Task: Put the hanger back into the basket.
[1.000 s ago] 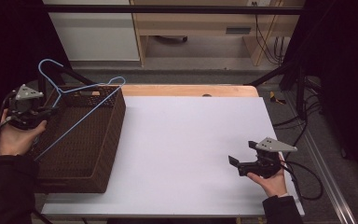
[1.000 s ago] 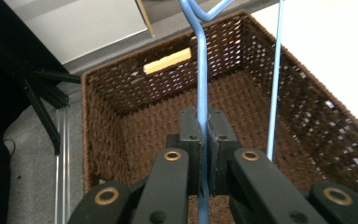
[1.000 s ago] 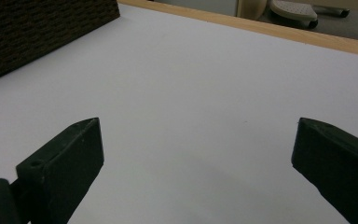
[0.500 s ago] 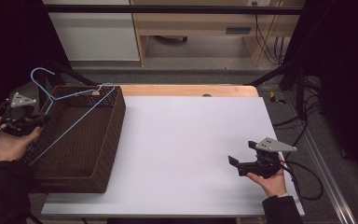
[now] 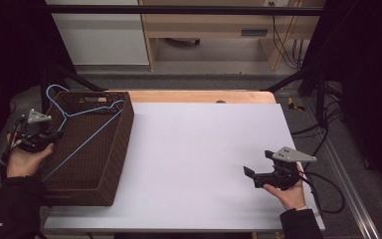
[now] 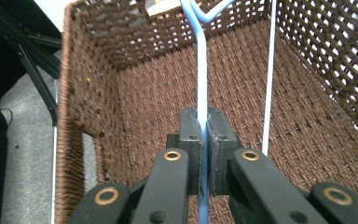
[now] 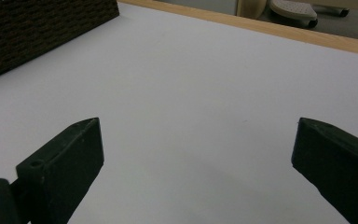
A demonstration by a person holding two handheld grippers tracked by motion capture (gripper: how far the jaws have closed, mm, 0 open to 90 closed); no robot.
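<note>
Left gripper (image 6: 203,154) pinching light, springy wire hanger (image 5: 82,124) mid-arm over basket (image 5: 122,149); right gripper (image 7: 196,158) spread, idle.

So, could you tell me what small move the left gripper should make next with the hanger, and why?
Probably lower it a little further, then open. The left gripper is clamped on the blue hanger, which slants across the wicker basket, its hook above the rim.
</note>
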